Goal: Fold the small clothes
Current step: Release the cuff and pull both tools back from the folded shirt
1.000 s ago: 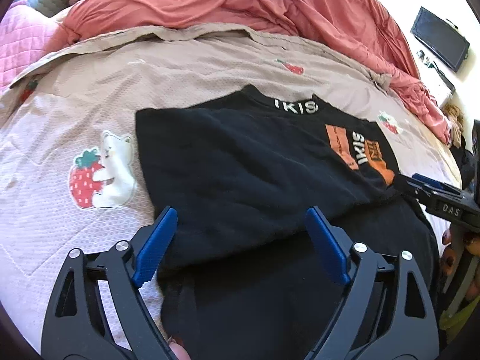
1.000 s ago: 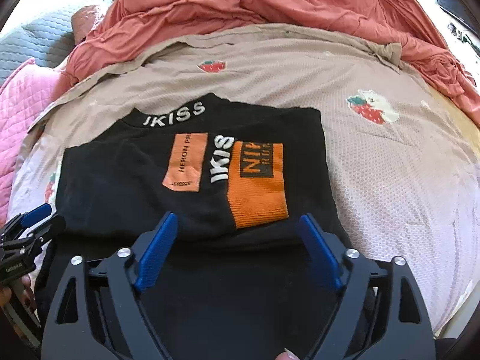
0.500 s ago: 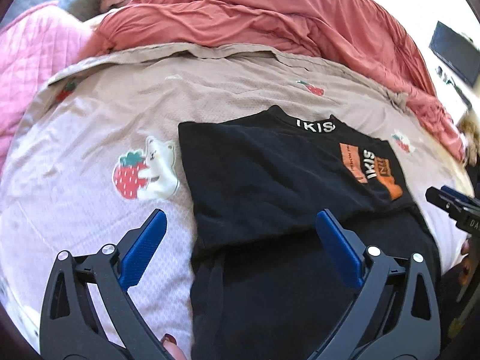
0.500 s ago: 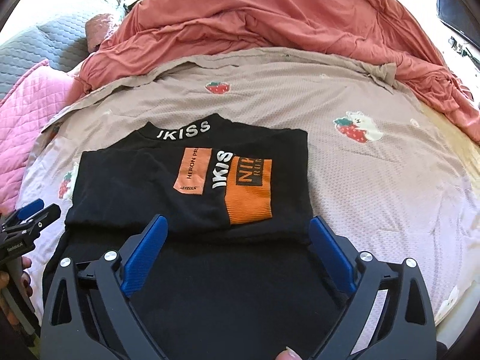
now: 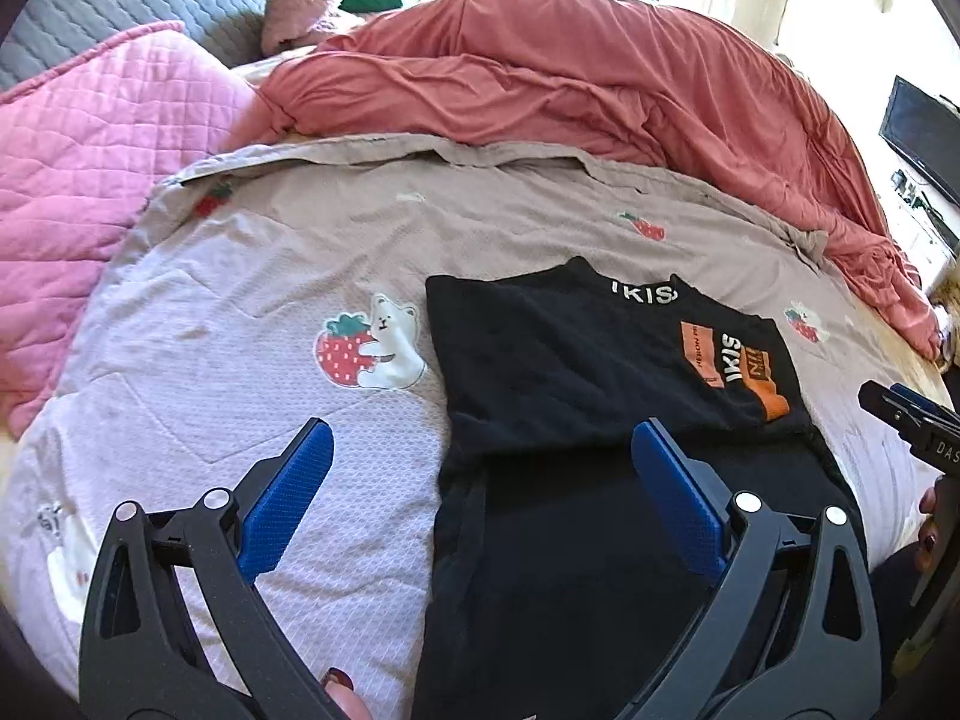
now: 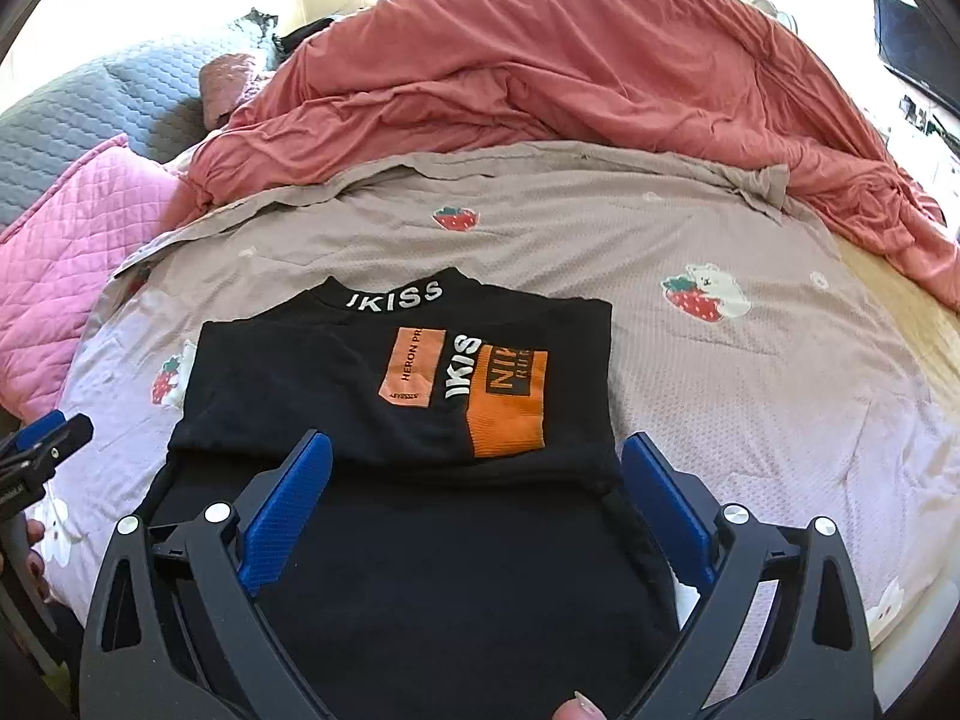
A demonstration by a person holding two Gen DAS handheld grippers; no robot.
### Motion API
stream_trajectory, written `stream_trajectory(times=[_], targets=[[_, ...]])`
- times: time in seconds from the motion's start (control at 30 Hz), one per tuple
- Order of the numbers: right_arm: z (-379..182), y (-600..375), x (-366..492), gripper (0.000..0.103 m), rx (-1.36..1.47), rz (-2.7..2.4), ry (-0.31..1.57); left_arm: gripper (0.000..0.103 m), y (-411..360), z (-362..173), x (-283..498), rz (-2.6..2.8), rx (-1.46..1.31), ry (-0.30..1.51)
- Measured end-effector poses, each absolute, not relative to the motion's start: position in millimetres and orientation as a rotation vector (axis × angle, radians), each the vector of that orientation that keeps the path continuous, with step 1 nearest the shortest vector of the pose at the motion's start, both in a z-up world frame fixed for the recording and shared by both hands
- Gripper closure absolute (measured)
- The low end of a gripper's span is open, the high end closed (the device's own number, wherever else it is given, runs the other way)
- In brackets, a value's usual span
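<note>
the black shirt (image 6: 384, 384) lies folded on the bed sheet (image 6: 750, 396). left tongs (image 5: 480, 468) and right tongs (image 6: 474, 480) hang above it, both wide open and empty, just opened.

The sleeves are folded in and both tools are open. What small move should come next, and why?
Probably lower both tools, left tool and right tool, to the near hem of the black top. Its lower half lies flat and unfolded below the folded sleeves, and neither tool holds anything.
</note>
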State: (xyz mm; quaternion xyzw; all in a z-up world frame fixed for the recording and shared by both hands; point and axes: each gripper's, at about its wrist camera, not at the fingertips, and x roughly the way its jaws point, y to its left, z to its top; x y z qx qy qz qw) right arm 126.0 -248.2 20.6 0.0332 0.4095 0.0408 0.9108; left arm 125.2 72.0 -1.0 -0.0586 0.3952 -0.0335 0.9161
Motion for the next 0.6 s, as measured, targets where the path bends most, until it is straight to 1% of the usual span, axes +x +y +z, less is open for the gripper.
stream_trajectory(times=[0.6], targets=[[40, -265, 95, 0.005, 0.047, 0.094, 0.795, 0.009, 61, 11, 89, -0.042, -0.088, 0.803]])
